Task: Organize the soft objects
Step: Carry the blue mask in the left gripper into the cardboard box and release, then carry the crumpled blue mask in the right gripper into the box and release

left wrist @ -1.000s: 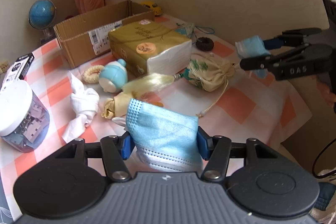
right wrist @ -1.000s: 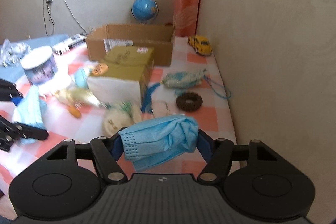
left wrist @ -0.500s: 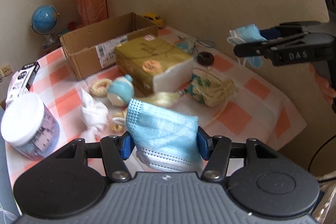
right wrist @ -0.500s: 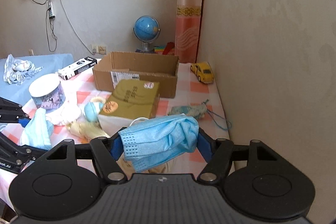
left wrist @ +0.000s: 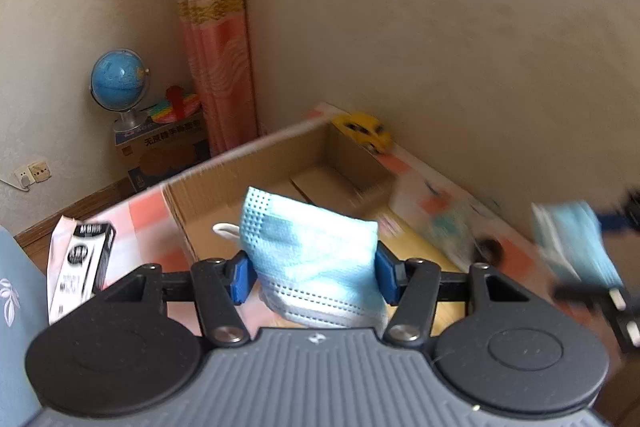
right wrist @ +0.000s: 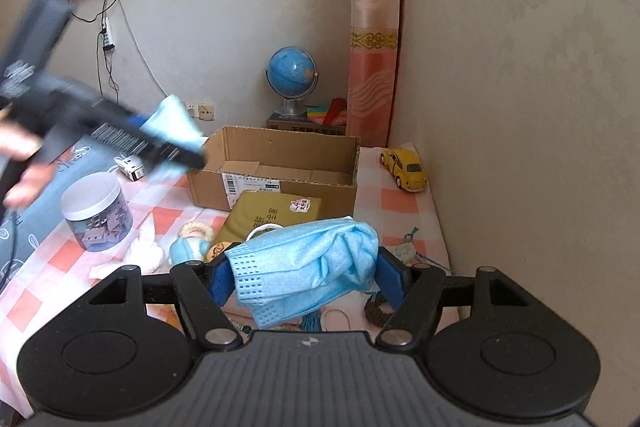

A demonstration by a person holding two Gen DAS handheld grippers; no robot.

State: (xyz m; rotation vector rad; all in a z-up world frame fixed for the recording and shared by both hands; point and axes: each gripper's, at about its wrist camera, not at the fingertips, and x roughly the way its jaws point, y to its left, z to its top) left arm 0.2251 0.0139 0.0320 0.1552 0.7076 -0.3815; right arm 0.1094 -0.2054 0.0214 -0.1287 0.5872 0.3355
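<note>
The left gripper [left wrist: 312, 277] is closed partway on a blue face mask [left wrist: 316, 259], its blue pads pressing the folded cloth from both sides. The mask stands up between the fingers, with a white ear loop [left wrist: 226, 230] trailing off its left edge. In the left wrist view it hangs in front of the open cardboard box [left wrist: 256, 195], whose bare inside shows beyond it.

The right gripper [right wrist: 306, 277] likewise grips a second, crumpled blue face mask [right wrist: 308, 267], bunched between its pads and drooping below them. It hangs over the checked tablecloth [right wrist: 400, 203], nearer the camera than the olive tissue pack [right wrist: 272, 217] and the box. A yellow toy car [right wrist: 404, 169] sits by the wall.
</note>
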